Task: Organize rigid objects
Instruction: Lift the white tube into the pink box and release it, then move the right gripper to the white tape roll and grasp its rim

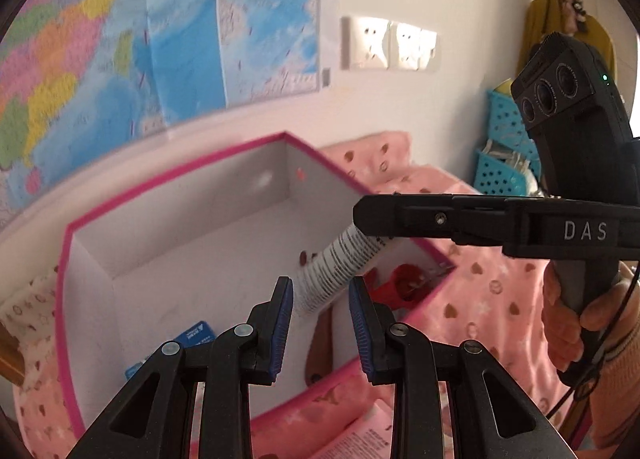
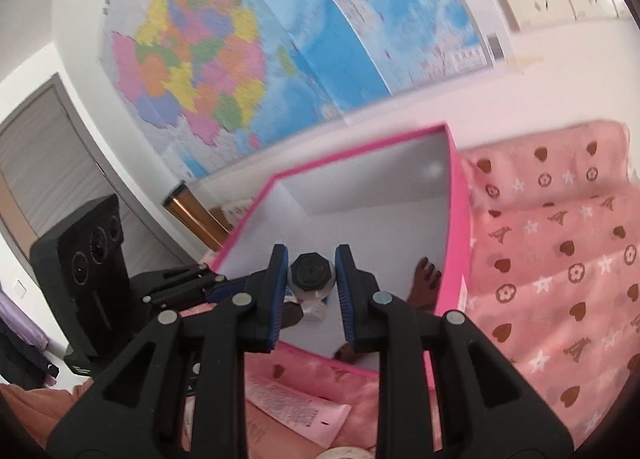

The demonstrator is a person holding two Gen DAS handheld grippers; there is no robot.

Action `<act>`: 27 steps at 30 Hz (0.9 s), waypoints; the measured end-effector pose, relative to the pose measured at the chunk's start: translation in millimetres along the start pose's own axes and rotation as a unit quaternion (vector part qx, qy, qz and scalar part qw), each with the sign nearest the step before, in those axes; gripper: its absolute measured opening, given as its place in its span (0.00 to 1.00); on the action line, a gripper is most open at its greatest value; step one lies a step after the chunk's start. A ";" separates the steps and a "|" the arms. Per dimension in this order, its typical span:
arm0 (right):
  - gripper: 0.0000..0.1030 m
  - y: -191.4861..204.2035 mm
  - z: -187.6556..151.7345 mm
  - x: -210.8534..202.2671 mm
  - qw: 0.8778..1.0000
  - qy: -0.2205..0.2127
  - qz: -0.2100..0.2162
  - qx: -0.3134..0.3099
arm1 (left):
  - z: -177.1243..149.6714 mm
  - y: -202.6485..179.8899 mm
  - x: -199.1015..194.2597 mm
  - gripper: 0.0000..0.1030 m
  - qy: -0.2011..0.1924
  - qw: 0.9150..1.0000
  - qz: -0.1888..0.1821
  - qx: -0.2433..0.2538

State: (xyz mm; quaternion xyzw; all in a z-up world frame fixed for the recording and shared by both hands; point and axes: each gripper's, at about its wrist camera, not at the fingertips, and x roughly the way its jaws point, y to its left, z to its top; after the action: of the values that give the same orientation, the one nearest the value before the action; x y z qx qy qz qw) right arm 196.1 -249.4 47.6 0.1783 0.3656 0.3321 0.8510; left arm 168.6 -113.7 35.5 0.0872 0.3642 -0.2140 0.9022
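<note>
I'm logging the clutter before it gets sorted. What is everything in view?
white cardboard box with pink rim: 1, on the blanket
white printed tube with black cap: 1, above the box, gripped at the cap, tail between the left pads
blue cards: at least 1, inside the box
red object: 1, inside the box, unclear
brown wooden item: 1, inside the box
pink flat tube: 1, on the blanket
pink patterned blanket: 1, under everything
coloured wall map: 1
white wall sockets: 2
turquoise baskets: 2, stacked, far right
left claw: black, blue pads
right claw: black, blue pads
hand: 1, on the right claw's handle
</note>
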 end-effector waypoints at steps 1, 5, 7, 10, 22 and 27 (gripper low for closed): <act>0.27 -1.9 -0.2 3.6 1.000 0.005 -0.005 0.001 | -0.8 1.3 3.0 0.28 0.004 1.000 0.002 -0.003; 0.36 -1.7 -1.3 11.3 0.996 0.010 -0.085 -0.029 | -5.6 6.8 10.9 0.28 0.016 1.000 0.002 -0.018; 0.39 0.8 -2.0 5.6 0.992 -0.004 -0.115 -0.047 | -8.3 7.8 9.4 0.28 0.014 1.000 0.004 -0.021; 0.39 0.8 -3.2 -7.9 0.992 -0.017 -0.113 -0.048 | -11.1 8.4 2.8 0.29 0.005 1.000 0.001 -0.023; 0.40 6.9 -29.9 -42.8 0.992 -0.019 -0.113 -0.053 | -13.7 7.7 -17.0 0.36 -0.024 0.999 -0.006 -0.029; 0.40 4.1 -44.9 -53.1 0.994 -0.020 -0.103 -0.042 | -19.6 6.9 -25.6 0.37 -0.033 0.999 -0.020 -0.038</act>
State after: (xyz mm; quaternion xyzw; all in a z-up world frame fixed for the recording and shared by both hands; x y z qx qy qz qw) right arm 133.9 -280.6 46.6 0.1106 0.3510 0.2541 0.8944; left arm 143.1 -93.1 39.1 0.0389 0.3439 -0.2207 0.9119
